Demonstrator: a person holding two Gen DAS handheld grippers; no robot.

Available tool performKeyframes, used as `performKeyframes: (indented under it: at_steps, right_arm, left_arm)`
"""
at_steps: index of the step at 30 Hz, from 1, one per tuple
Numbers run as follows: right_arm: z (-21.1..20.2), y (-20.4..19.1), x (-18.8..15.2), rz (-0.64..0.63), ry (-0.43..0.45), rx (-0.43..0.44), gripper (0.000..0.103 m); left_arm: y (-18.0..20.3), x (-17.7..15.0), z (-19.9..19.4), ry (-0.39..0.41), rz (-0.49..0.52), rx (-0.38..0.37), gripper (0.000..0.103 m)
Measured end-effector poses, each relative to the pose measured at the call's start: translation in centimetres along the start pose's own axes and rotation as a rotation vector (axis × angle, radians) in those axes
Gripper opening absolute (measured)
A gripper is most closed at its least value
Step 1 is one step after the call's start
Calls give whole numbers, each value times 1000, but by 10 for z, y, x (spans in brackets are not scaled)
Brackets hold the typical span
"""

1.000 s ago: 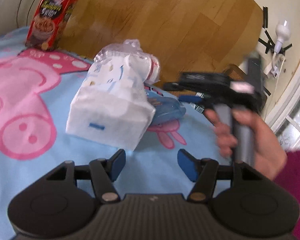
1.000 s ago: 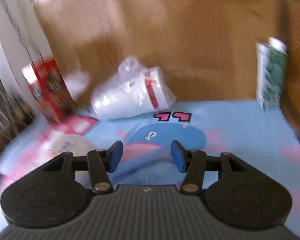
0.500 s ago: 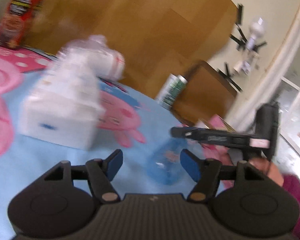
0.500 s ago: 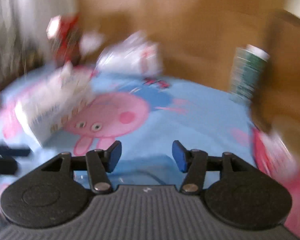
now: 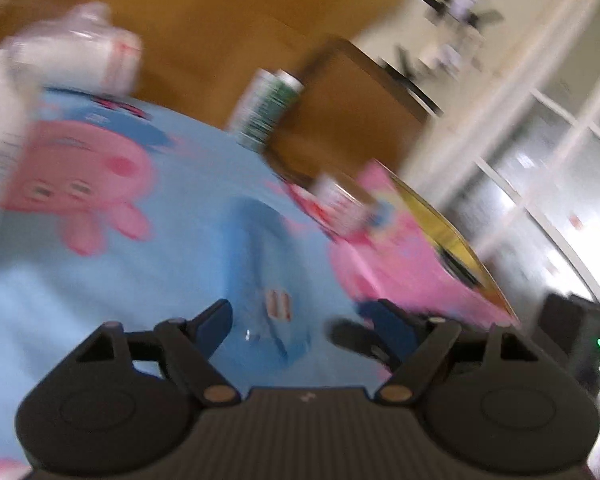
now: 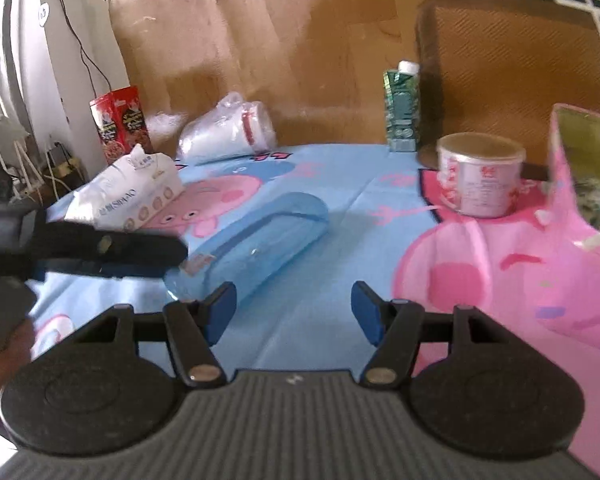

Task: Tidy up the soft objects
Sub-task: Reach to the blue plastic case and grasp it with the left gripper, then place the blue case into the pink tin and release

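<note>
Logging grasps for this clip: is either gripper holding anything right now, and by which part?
Nothing is held. The left gripper and right gripper are both open, near the blue transparent case.

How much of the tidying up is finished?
Nothing looks put away yet. Both the left gripper and right gripper are open and empty, near the clear blue plastic pouch. The white tissue pack and clear bagged white bundle lie loose on the sheet.

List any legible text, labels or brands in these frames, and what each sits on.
Tissue pack: print along its side, blurred, not reliably readable.
Red snack box: script logo, unreadable.
Green carton: print too small.
Pink cup: red print, illegible.
Blue transparent case: small sticker, illegible.
Left wrist view: motion-blurred, nothing readable.
</note>
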State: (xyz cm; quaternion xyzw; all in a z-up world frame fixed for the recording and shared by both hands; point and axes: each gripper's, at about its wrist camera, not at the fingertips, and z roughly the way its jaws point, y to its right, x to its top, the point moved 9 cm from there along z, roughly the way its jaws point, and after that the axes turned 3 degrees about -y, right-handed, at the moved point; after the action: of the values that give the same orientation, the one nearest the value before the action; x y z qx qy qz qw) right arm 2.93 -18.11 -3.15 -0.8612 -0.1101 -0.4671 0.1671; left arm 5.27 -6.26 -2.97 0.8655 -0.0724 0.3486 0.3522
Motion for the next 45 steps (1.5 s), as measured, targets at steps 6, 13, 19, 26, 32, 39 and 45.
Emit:
performKeyframes:
  at_steps: [6,13,19,26,32,39,45]
  right_arm:
    - [-14,1,-6,-49,38,0,71]
    - [33,-30,-1,-134,-26,19,77]
    - [47,-32,-3,-154,-13,-7,60]
    - [-36,30,37,-140,249,-220,60]
    - [-83,124,39,-31,305,-403,60]
    - [-107,211,28,90,297,-498,60]
    - [-102,249,8,164,261,-591,62]
  left_arm:
    - [11,24,-5,41,8,21,92]
    - [-20,43,40,-73,-163,70,92]
    - [-8,34,57,-114,-171,100,70]
    - [115,69,95,-114,61,-51,70]
    - [214,64,176,-200,174,-156,70]
    - [273,38,254,-270,228,-188,74]
    - [272,36,251,-236,241,-165,76]
